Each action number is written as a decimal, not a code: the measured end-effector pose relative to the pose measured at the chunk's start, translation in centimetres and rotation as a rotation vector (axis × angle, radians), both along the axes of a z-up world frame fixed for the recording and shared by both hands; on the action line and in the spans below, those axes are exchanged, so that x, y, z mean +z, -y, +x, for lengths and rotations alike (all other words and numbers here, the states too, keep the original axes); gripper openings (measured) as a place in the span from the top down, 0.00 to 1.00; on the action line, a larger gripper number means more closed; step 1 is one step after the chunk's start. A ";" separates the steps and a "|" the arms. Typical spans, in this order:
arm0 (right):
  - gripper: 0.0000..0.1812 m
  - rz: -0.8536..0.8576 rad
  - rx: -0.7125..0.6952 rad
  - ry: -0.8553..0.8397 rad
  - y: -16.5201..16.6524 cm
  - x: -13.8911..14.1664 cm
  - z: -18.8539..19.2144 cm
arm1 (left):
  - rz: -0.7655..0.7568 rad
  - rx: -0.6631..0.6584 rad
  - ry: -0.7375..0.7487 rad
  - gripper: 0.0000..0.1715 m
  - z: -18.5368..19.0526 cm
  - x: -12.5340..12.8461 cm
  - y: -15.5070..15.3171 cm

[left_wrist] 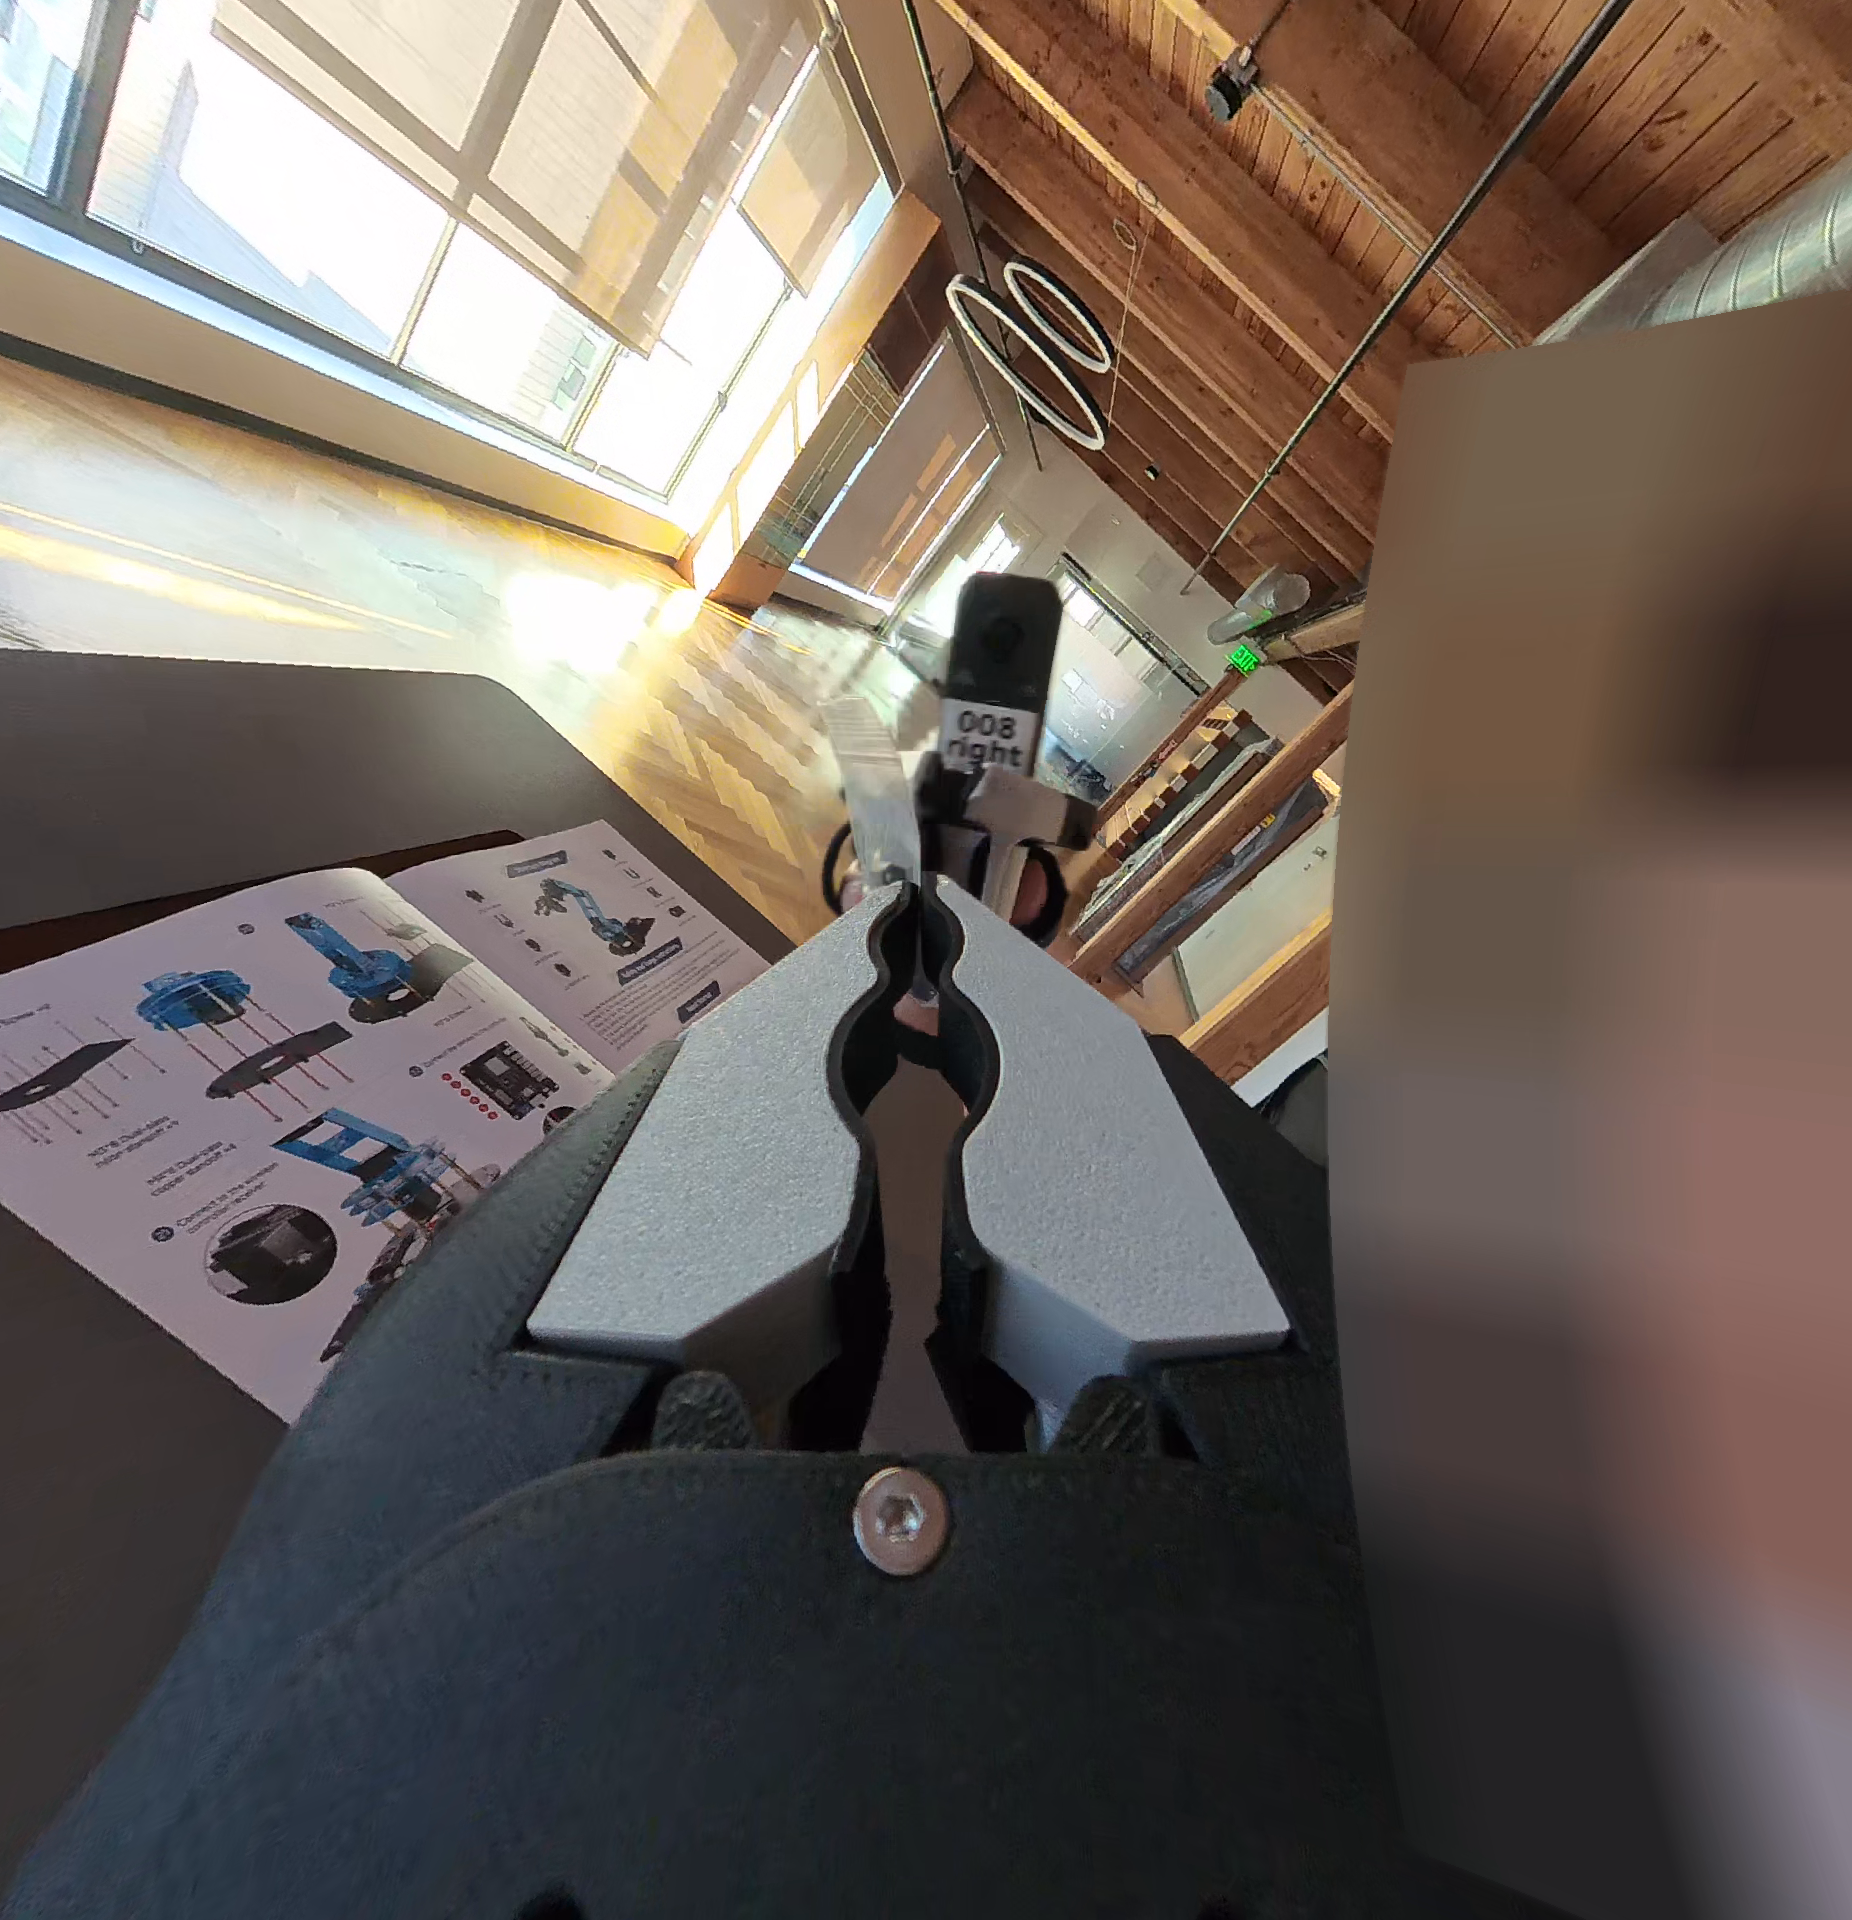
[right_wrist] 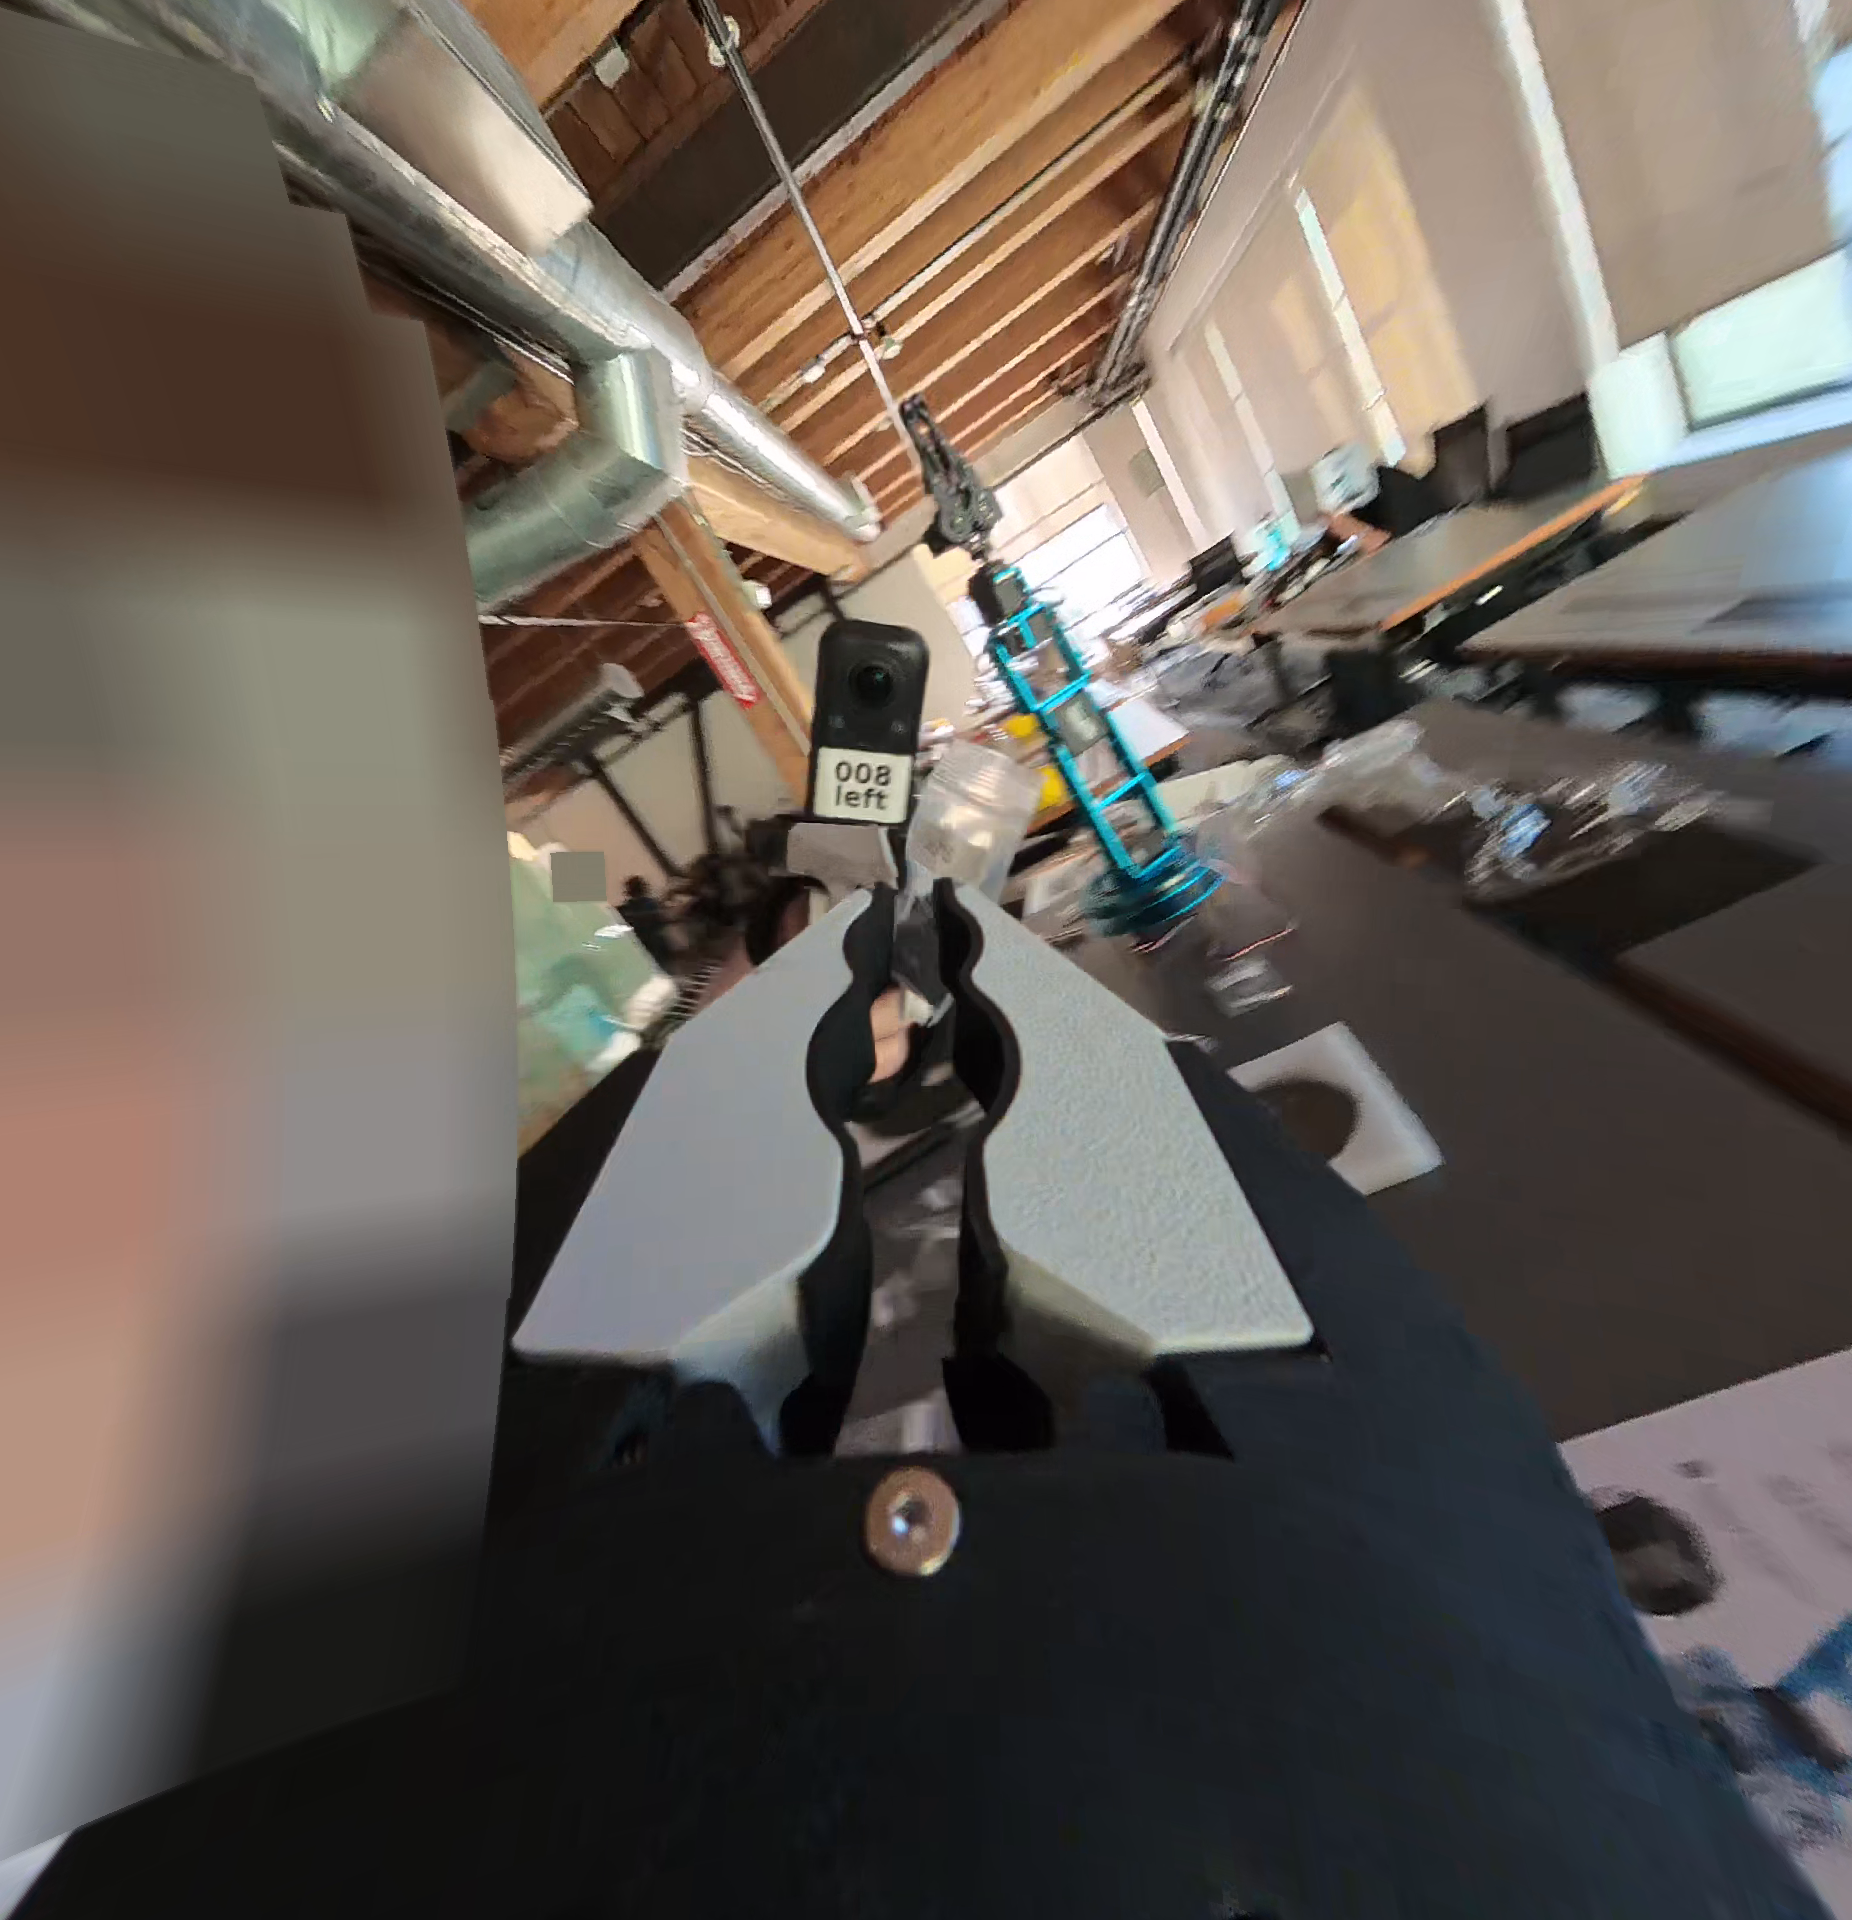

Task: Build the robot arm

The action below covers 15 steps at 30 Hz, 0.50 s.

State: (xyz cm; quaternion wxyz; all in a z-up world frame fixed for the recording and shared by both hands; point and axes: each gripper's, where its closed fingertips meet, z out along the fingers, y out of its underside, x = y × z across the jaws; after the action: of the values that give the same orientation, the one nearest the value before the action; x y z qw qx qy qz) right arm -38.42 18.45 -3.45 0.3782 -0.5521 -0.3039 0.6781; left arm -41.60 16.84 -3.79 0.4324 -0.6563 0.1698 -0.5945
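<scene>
My left gripper [left_wrist: 922, 896] is shut, its tips pinching the lower edge of a small clear plastic bag [left_wrist: 878, 795] held up in the air. My right gripper [right_wrist: 911, 896] faces it tip to tip and is shut on the same clear bag [right_wrist: 969, 816], which holds small pale parts. In the left wrist view the right gripper [left_wrist: 989, 831] shows just beyond the bag, with its black camera [left_wrist: 1005, 644] above. In the right wrist view the left gripper's camera [right_wrist: 870, 686] shows likewise. Both grippers are raised above a dark table [left_wrist: 226, 748].
An open instruction booklet [left_wrist: 309, 1060] lies on the table to the left; it also shows blurred in the right wrist view [right_wrist: 1753, 1621]. A blue robot arm kit [right_wrist: 1078, 727] stands farther off, with clear bags [right_wrist: 1587, 821] and a white card [right_wrist: 1337, 1112] on the table [right_wrist: 1524, 1247]. Some 4 cm of space lies between my two pairs of fingers.
</scene>
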 end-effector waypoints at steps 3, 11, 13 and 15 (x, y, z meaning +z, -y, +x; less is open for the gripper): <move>1.00 0.192 -0.076 0.038 1.2 1.0 -0.3 | -0.002 0.000 -0.002 1.00 -0.1 -0.1 -0.1; 1.00 0.212 -0.068 0.119 2.4 0.0 -2.8 | -0.002 -0.018 0.001 1.00 0.3 -0.1 0.1; 1.00 0.216 -0.073 0.118 2.4 0.2 -2.6 | 0.000 -0.022 0.007 1.00 0.3 0.0 0.2; 1.00 0.233 -0.109 0.105 2.0 0.7 -2.1 | 0.002 -0.027 0.015 1.00 0.3 0.2 0.3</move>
State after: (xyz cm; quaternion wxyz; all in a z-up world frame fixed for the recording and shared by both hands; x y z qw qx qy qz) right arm -40.47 16.41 -2.73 0.4594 -0.5550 -0.3695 0.5868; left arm -41.30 16.59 -3.63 0.4263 -0.6491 0.1758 -0.6050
